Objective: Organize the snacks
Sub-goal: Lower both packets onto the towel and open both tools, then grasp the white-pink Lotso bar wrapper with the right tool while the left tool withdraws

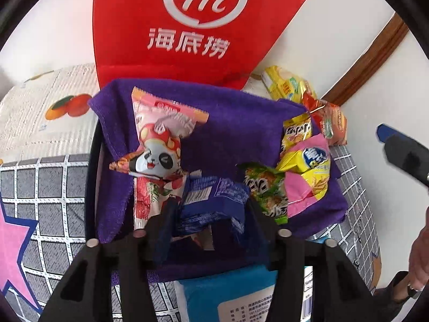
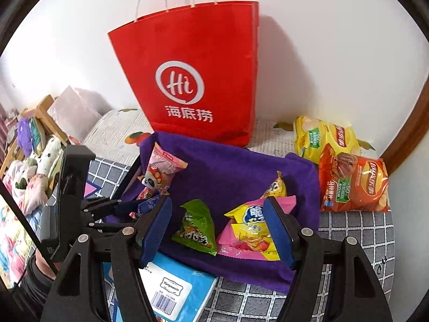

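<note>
Left claw (image 1: 211, 214) straddles a crinkly blue foil packet (image 1: 214, 196) on fuzzy purple cloth (image 1: 236, 123); right claw (image 2: 218, 228) spread

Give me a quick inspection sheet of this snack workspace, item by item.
Surface: grey checked cover with a purple cloth spread on it.
Job's things: red paper bag upright against the wall; panda packet, green packet and pink-yellow packet on the cloth; yellow chip bag and orange chip bag beside it.
Clutter: blue tissue pack at the cloth's near edge.
Grippers: left gripper around a blue packet, grip unclear; right gripper open, empty.
Cables: nothing seen.
Surroundings: white wall, wooden trim.
</note>
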Demonstrator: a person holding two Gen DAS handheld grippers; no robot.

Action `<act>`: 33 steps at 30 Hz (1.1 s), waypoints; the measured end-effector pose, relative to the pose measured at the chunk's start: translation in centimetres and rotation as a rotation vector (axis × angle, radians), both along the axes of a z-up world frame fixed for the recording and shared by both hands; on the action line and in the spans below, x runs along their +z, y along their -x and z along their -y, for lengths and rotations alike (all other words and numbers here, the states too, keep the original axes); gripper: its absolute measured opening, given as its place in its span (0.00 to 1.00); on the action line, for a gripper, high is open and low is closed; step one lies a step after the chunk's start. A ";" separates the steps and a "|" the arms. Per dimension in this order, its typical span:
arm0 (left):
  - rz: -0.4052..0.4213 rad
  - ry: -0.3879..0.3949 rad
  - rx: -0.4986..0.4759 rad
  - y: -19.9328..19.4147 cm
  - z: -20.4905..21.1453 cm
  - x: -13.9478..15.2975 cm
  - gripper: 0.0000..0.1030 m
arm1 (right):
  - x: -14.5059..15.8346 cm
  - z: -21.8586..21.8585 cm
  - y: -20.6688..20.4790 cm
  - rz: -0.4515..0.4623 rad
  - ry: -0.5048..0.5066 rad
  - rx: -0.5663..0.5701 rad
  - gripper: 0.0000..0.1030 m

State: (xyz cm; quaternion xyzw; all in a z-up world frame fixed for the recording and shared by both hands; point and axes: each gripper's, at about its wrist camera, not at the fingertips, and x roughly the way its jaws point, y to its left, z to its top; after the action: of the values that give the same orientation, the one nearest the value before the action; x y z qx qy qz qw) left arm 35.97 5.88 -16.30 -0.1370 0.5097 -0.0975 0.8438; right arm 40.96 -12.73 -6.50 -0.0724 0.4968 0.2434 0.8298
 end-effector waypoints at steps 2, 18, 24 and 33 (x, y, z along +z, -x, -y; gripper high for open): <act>0.015 -0.008 0.000 0.2 -0.1 0.8 0.53 | 0.0 -0.2 0.0 -0.008 -0.004 0.010 0.68; 0.082 -0.001 0.066 1.9 -3.2 6.5 0.59 | 2.1 0.5 4.3 0.044 -0.033 -0.021 0.68; 0.092 0.037 0.060 3.0 -3.8 8.3 0.59 | -2.4 4.2 9.6 -0.015 -0.023 -0.066 0.68; 0.128 0.061 0.018 4.5 -3.1 10.4 0.60 | -6.3 5.0 16.6 0.004 0.016 0.018 0.63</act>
State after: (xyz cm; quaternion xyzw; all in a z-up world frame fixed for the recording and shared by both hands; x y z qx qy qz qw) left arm 31.51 8.96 -5.93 -0.1606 0.4503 -0.1139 0.8709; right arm 24.38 -17.77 -12.78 -0.0842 0.4965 0.2466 0.8280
